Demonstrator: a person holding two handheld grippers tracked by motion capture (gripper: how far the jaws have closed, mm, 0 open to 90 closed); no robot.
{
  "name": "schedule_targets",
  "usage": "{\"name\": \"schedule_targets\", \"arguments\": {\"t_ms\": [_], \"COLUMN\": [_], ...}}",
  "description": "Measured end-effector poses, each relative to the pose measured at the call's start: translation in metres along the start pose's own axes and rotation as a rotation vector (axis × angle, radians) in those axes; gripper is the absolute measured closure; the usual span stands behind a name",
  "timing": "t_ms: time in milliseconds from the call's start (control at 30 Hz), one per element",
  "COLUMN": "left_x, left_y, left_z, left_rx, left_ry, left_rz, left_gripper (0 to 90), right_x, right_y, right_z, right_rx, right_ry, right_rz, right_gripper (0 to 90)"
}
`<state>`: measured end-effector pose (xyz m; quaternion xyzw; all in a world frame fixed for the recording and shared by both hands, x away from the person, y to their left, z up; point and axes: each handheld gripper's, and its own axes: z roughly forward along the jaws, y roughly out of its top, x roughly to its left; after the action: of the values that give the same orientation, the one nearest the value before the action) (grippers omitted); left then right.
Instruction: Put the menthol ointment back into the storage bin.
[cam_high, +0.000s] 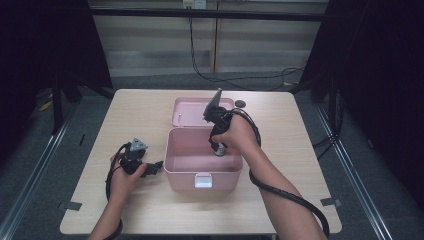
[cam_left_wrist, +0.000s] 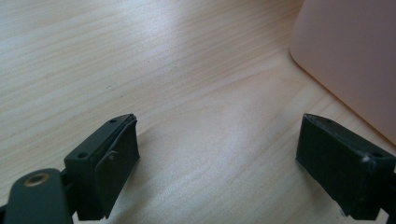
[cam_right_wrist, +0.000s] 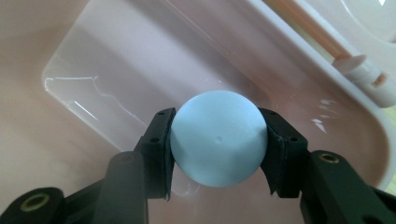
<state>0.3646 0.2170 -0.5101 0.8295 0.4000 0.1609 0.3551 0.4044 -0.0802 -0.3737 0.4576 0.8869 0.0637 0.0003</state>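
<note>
1. Right tongs (cam_right_wrist: 217, 144) gripped the pale blue ball (cam_right_wrist: 218, 137), held over the open pink box (cam_high: 175, 150), centre of the surface (cam_high: 130, 210).
2. Best lowered near the box floor before release, so the ball wouldn't bounce out.
3. Left tongs (cam_left_wrist: 217, 163) sat open and empty at the box's 9 o'clock.

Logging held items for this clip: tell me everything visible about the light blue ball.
The light blue ball is round, smooth and matte, plastic-looking, with a tiny dimple on its facing side and no markings. The right hand-held gripper clamps it, one black jaw pressing each side. It hangs over the open cavity of the pink box, whose bottom shows behind it; whether it touches the bottom cannot be told. In the high view, the hand largely hides it.
</note>
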Motion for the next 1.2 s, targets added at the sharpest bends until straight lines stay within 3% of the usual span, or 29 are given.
{"name": "schedule_targets", "arguments": {"t_ms": [1200], "left_x": [0.000], "left_y": [0.000], "left_z": [0.000], "left_rx": [-0.004], "left_ry": [-0.005], "left_rz": [-0.002], "left_gripper": [12.2], "right_x": [-0.002], "right_y": [0.004], "right_z": [0.028], "right_rx": [-0.011], "right_ry": [-0.003], "right_rz": [0.065], "right_gripper": [50.8]}}
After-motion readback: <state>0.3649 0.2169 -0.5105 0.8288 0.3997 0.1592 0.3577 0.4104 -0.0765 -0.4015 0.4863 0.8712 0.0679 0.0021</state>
